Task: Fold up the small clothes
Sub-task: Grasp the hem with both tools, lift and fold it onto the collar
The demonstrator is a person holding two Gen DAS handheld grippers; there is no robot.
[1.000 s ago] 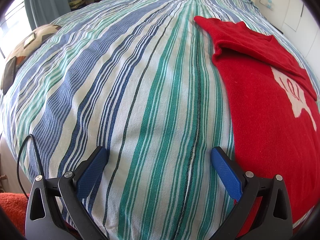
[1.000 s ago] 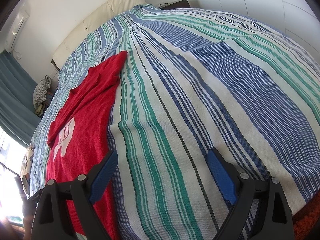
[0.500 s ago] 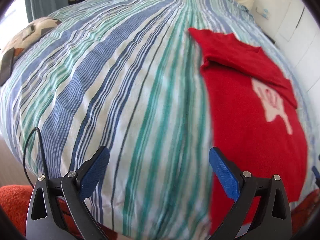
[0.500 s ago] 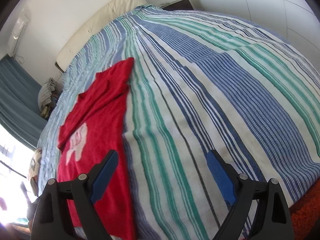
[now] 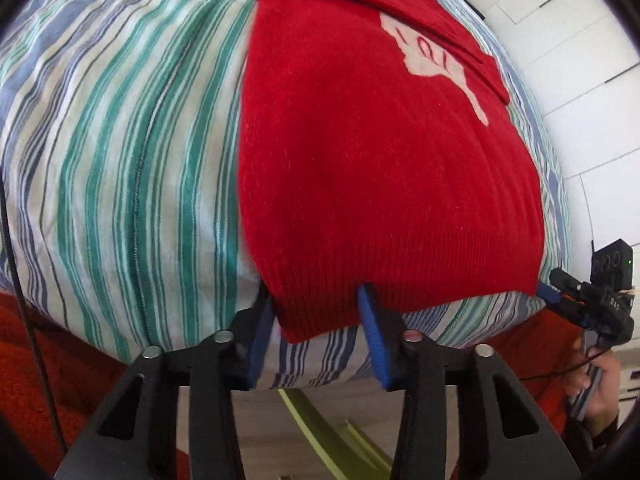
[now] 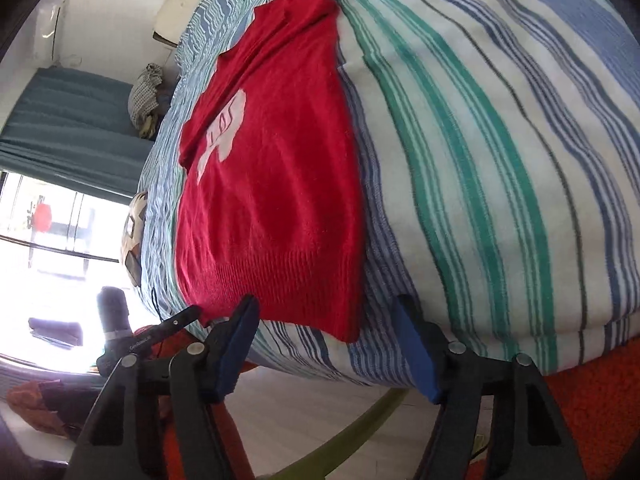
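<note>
Left wrist view: the left gripper (image 5: pixel 318 330) points steeply down at the foot of the bed (image 5: pixel 120 152). Its jaws have just been closing and stand narrowly apart, with the left hem corner of the red sweater (image 5: pixel 380 168) between the blue pads (image 5: pixel 372 340); whether the pads already press the knit cannot be told. The sweater lies flat on the striped cover, hem toward the bed's edge, a pale motif (image 5: pixel 432 60) on its chest. At the far right a hand (image 5: pixel 600 384) holds the right gripper (image 5: pixel 560 294), just beside the other hem corner. Right wrist view: the right gripper (image 6: pixel 328 348) has also just been closing; its jaws stand half open, the right hem corner of the sweater (image 6: pixel 272 184) between them, untouched. Orange rug (image 6: pixel 592 400) lies below.
</note>
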